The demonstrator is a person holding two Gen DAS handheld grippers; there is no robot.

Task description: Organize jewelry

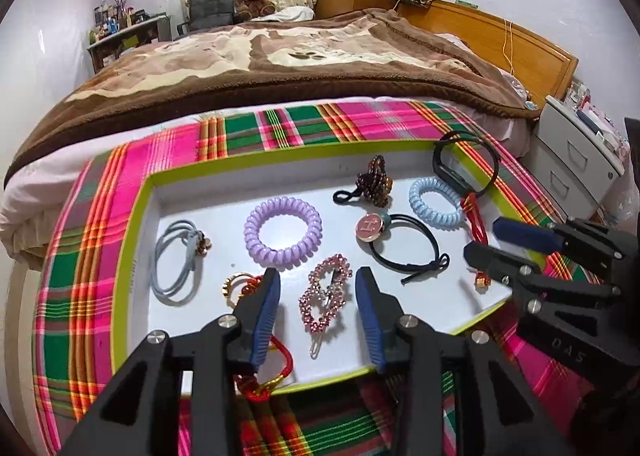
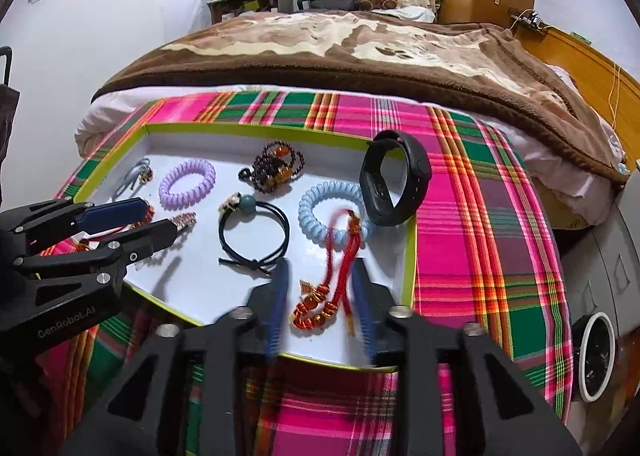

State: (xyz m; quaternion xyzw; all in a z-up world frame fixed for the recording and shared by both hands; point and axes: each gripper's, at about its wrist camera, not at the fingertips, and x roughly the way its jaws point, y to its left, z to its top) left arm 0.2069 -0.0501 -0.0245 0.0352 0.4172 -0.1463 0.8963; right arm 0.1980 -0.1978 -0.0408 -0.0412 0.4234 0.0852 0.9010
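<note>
A shallow white tray with a lime rim (image 1: 280, 150) (image 2: 409, 256) lies on a plaid cloth and holds jewelry. My left gripper (image 1: 316, 284) is open, its fingers on either side of a pink rhinestone hair clip (image 1: 326, 298). It also shows in the right wrist view (image 2: 160, 220). My right gripper (image 2: 322, 276) is open around a red cord charm (image 2: 332, 268). It also shows in the left wrist view (image 1: 486, 242). In the tray lie a purple coil tie (image 1: 283, 237), a blue coil tie (image 2: 332, 212), a black elastic with a pink button (image 1: 372, 227), a beaded tie (image 2: 276, 170), grey elastics (image 1: 176, 260) and a black wristband (image 2: 394, 184).
The plaid cloth (image 2: 480, 216) covers the near end of a bed with a brown blanket (image 1: 280, 56). A grey drawer unit (image 1: 576, 160) stands at the right. A second red cord with gold rings (image 1: 260, 376) hangs over the tray's near edge by my left finger.
</note>
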